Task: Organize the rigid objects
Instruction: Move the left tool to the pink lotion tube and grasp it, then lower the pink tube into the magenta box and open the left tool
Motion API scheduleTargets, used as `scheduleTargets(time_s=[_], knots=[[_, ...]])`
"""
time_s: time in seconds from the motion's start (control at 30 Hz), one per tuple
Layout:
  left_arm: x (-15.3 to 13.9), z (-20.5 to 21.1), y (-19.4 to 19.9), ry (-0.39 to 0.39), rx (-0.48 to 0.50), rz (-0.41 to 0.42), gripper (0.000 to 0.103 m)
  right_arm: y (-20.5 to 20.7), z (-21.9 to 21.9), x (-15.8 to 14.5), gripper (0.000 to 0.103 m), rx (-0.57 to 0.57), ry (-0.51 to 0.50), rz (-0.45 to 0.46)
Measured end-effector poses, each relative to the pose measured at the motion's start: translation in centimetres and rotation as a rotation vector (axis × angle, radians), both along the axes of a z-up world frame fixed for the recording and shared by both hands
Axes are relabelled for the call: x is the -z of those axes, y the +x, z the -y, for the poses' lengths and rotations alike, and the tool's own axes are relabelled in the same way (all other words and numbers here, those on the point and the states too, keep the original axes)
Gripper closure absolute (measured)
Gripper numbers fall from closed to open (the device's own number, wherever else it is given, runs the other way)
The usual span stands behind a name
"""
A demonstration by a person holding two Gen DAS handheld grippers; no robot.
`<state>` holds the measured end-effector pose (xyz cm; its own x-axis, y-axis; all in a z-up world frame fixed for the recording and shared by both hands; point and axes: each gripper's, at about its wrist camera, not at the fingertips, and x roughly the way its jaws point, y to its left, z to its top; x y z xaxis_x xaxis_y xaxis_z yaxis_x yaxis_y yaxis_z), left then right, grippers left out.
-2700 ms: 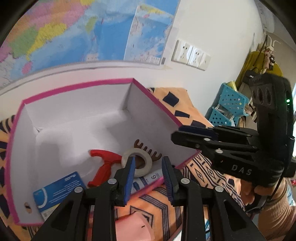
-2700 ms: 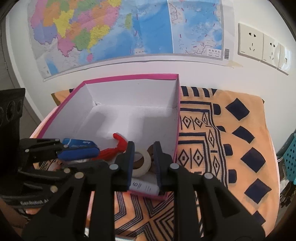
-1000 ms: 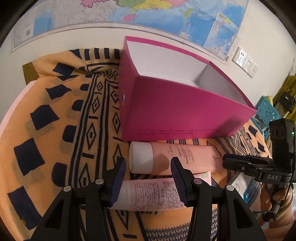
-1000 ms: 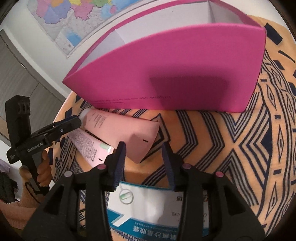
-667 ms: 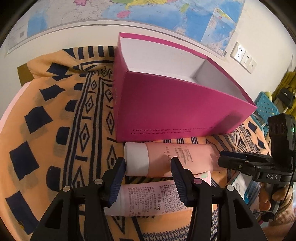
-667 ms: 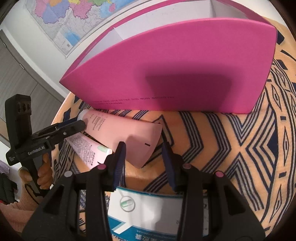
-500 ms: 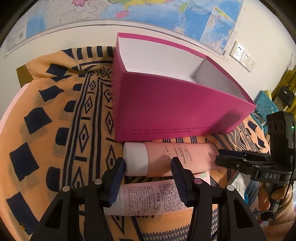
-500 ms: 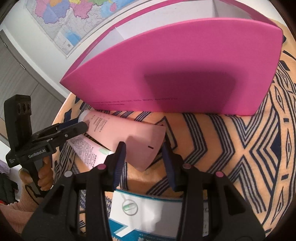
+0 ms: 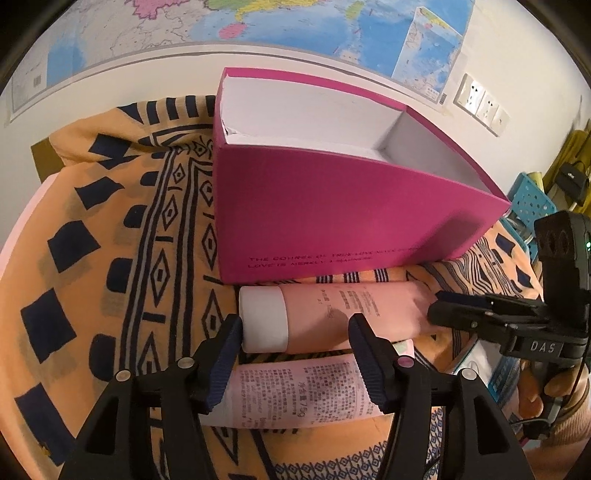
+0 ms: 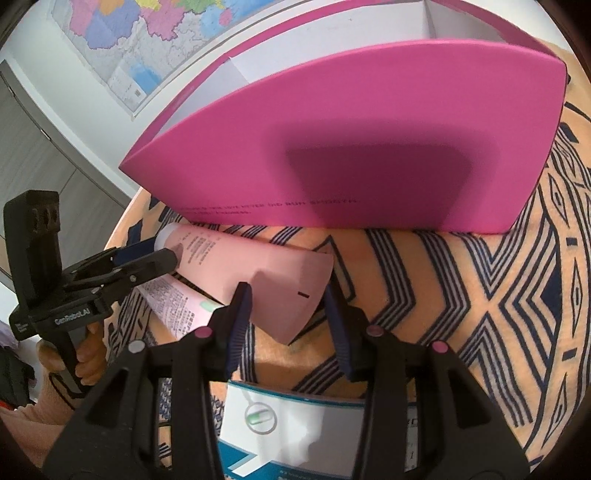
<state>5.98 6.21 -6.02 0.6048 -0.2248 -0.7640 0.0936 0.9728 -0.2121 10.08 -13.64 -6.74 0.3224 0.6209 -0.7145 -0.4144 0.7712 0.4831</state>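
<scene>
magenta box [image 9: 332, 221] standing open-topped on orange patterned cloth [image 9: 110, 258], white inside, contents hidden from both views. pink tube with white cap [image 9: 332, 310] lying just in front of box's near wall, cap toward left in left wrist view. second pink tube, printed text [image 9: 295, 391], lying just nearer, parallel. blue-and-white carton [image 10: 295, 424] lying nearest, under right gripper. left gripper [image 9: 295, 354]: jaws opening, hovering over capped end of first tube and over second tube, pads pressing on nothing. right gripper [image 10: 288, 317]: fingers apart, flat crimped end of capped tube between them, contact not evident. wall map [image 9: 258, 22] behind box.
</scene>
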Motion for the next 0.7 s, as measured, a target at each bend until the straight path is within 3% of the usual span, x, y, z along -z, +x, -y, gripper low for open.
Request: scheduleTargets(time_s=[0.33,0.7], knots=[[-0.7,0.5,-1.2,-0.013,0.004,0.024,0.043,-1.1,0.8,-1.2,0.059,0.014,-0.001,0.055],[-4.3,1.2,-3.0,-0.026,0.018,0.118,0.043,-3.0,2.3,-5.3,0.059,0.004,0.024,0.165]])
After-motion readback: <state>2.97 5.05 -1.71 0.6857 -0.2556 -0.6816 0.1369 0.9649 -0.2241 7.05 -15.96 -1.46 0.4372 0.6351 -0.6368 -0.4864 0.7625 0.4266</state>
